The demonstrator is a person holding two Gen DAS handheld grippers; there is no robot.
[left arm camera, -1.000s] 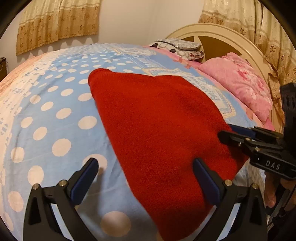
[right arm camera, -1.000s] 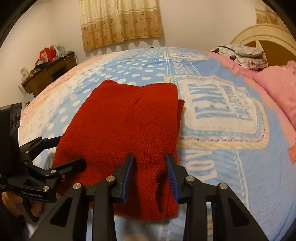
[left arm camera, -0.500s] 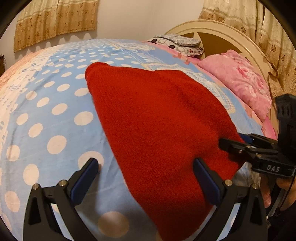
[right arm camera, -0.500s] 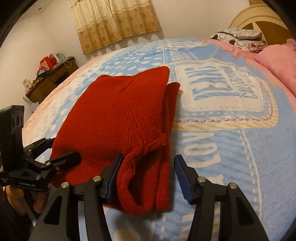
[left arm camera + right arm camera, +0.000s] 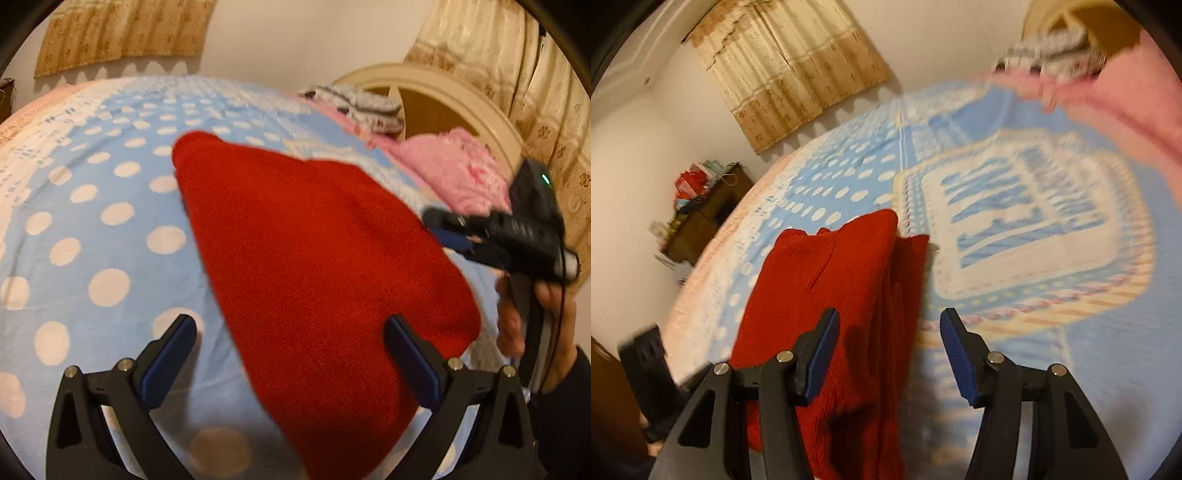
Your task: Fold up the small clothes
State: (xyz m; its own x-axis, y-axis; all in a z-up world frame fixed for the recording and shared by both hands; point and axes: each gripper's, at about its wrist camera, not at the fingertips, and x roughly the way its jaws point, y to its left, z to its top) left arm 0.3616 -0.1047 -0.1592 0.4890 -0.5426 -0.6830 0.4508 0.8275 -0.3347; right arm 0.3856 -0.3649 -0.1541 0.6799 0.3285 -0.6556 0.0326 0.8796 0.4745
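With both tools open, your right tool (image 5: pixel 886 354) having just let go of the red knit (image 5: pixel 317 266), its loose stacked edge could slump open on the soft bed (image 5: pixel 92 221).

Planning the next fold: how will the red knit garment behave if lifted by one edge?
The red knit garment looks soft and floppy: its folded layers sag in ridges, so a lifted edge would probably droop and unfold. It likely drags rather than slides on the fuzzy blanket.
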